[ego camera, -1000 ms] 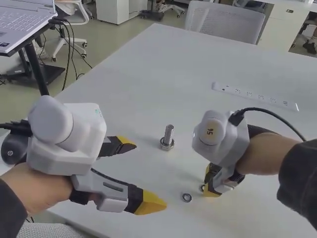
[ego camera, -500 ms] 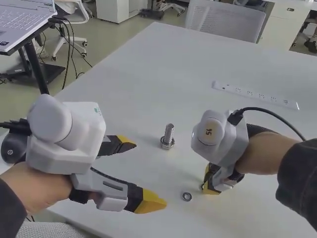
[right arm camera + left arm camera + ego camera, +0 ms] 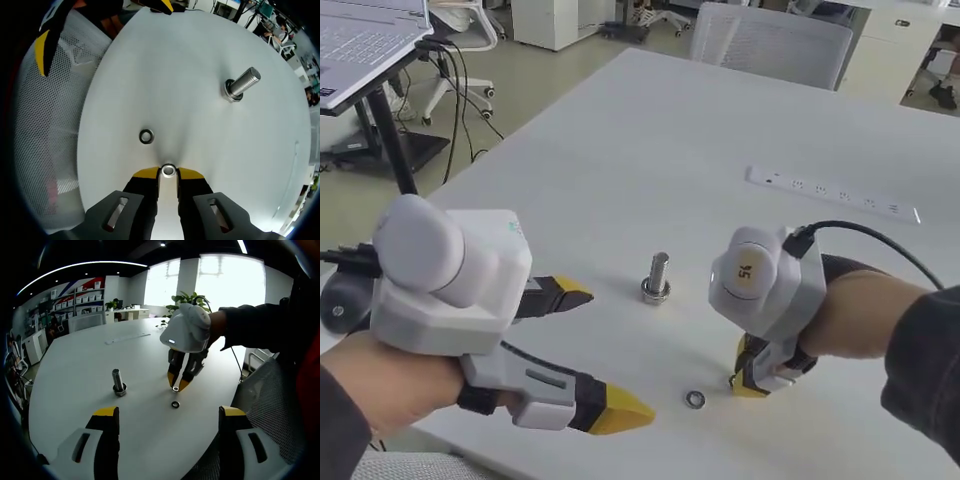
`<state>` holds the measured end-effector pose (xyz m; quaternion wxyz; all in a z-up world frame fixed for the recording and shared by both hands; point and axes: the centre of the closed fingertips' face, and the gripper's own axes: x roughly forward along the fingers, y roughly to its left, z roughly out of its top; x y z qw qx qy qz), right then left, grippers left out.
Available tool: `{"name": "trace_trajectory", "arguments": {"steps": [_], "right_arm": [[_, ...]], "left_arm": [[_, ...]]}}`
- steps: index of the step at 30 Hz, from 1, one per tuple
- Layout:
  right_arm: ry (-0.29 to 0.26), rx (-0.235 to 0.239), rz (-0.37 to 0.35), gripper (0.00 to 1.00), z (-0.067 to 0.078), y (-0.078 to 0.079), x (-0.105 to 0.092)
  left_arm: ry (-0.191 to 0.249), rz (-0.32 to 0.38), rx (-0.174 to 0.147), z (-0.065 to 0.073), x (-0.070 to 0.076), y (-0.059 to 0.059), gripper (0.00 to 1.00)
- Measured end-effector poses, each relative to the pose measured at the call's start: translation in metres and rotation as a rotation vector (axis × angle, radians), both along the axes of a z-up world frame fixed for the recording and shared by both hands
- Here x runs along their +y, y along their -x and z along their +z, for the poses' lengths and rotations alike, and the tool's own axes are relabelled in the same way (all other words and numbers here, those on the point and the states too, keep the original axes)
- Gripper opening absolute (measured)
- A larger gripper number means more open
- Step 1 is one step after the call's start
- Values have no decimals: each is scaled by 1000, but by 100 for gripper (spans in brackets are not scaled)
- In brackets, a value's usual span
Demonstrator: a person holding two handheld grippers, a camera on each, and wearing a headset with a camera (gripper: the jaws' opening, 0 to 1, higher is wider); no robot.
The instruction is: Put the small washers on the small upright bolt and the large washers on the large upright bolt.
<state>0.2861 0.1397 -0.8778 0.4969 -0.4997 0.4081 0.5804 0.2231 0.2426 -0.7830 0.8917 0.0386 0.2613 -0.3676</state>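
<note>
White surface [image 3: 650,140] holds it all: the right claw [image 3: 168,175] is nearly closed, pinching a small washer [image 3: 168,170] near the front edge. A second washer [image 3: 146,136] lies flat just left of it. The left claw [image 3: 169,412], at the left, stands wide open, empty. The bolt [image 3: 658,277] stands upright farther back.

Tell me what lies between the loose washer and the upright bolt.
Bare table lies between the loose washer and the bolt, as the head view shows.
</note>
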Motion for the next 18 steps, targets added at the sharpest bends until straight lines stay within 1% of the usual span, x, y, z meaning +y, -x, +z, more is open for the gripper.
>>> {"name": "trace_trajectory", "arguments": {"steps": [7, 10, 14, 16, 18], "right_arm": [[1, 0, -12, 13, 4, 5, -10], [5, 8, -24, 14, 1, 5, -16], [7, 7, -34, 13, 0, 4, -18], [6, 10, -39, 13, 1, 5, -19], [11, 2, -33, 13, 3, 5, -21]], "left_arm": [[-1, -5, 1, 0, -1, 0, 81], [1, -6, 0, 0, -1, 0, 81], [0, -9, -1, 0, -2, 1, 81], [0, -8, -1, 0, -2, 0, 81], [3, -9, -3, 1, -2, 0, 81]]}}
